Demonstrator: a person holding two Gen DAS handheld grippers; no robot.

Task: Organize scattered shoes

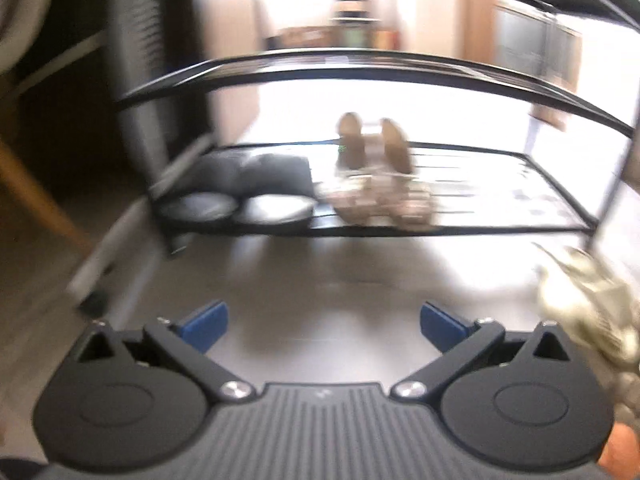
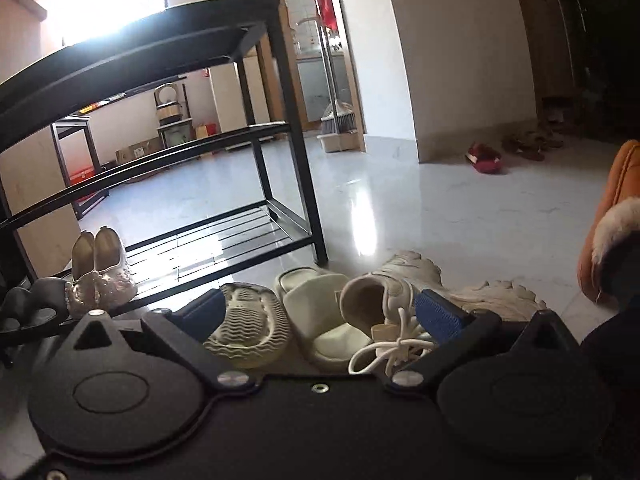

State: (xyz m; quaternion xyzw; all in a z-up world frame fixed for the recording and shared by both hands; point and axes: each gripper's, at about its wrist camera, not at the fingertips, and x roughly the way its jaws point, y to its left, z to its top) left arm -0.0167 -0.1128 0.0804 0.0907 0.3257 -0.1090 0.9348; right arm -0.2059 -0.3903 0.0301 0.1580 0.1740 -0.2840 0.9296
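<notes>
Two pairs already sit on the shoe rack's bottom shelf, more shoes loose on the floor.

Between the right gripper's [image 2: 324,316] spread fingers lie two cream slides [image 2: 316,320], one sole-up, and a white sneaker [image 2: 384,300] touching the right blue pad; nothing is clamped. Beyond the left gripper [image 1: 323,326], level, fingers apart and holding nothing, the black rack [image 1: 440,229] holds dark shoes [image 1: 240,200] beside beige flats [image 1: 376,184].

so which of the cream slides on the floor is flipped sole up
The left cream slide, showing its wavy ridged sole. The slide beside it sits upright with its footbed and strap facing up, next to the white sneaker.
</notes>
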